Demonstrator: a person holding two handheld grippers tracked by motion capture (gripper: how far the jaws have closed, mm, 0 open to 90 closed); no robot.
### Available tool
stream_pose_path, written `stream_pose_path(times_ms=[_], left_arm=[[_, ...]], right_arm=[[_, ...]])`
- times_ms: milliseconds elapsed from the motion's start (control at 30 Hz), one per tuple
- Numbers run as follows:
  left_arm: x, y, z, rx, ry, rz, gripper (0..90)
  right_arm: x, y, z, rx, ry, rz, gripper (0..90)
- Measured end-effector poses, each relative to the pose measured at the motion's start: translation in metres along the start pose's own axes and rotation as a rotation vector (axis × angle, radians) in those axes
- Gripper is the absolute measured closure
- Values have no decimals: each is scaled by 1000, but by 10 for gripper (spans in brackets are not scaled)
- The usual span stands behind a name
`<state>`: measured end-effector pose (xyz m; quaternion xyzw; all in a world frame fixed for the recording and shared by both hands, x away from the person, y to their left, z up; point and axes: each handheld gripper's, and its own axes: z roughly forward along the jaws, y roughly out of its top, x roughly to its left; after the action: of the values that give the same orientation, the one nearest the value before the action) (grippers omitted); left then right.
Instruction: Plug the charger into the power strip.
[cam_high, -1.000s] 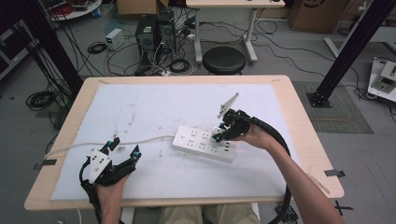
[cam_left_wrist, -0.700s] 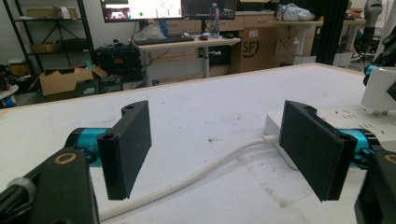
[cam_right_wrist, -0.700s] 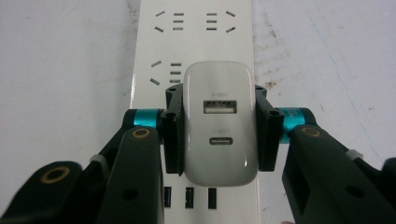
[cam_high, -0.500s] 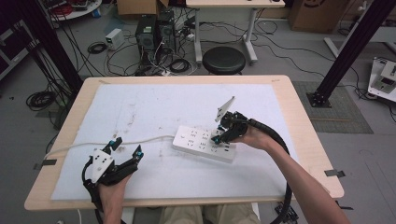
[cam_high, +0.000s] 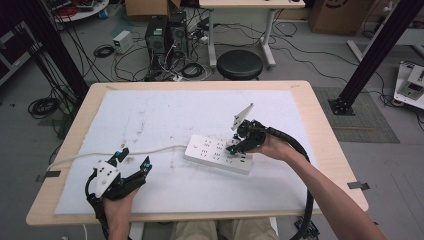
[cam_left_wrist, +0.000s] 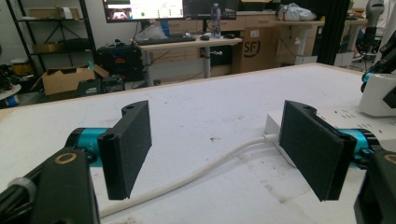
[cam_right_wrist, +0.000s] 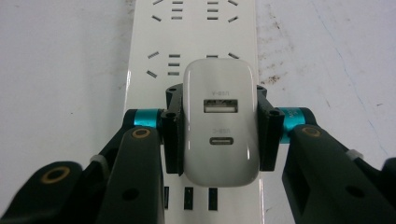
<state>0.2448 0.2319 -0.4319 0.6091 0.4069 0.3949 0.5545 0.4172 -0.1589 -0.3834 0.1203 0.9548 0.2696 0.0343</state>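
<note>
White mat (cam_high: 165, 115) covers wooden table. Left gripper (cam_high: 132, 161) near front edge, jaws spread, nothing between, cord (cam_left_wrist: 196, 175) beyond. Right gripper (cam_right_wrist: 217, 126) pinches white charger (cam_right_wrist: 220, 121) by sides, over power strip (cam_high: 212, 151) mid-table.

Black round stool (cam_high: 240, 63) beyond table (cam_high: 330, 150); computer towers (cam_high: 165, 34), cables on floor.

Only the power strip (cam_high: 219, 155) at centre-right and its white cord (cam_high: 150, 150) trailing left across the mat (cam_high: 175, 115) obstruct passage; the far half lies open.
</note>
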Motion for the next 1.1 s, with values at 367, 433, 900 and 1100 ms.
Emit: stream_pose_path(times_ms=[367, 433, 900, 1100], left_arm=[[0, 3, 2, -3, -6, 1, 255], [0, 3, 2, -2, -10, 2, 255], [-3, 3, 2, 4, -15, 8, 267], [1, 5, -2, 0, -4, 10, 267]], right_arm=[[-8, -3, 2, -21, 46, 18, 638], [-7, -3, 2, -23, 38, 16, 638], [1, -7, 7, -51, -9, 1, 638], [2, -9, 8, -68, -8, 11, 635]])
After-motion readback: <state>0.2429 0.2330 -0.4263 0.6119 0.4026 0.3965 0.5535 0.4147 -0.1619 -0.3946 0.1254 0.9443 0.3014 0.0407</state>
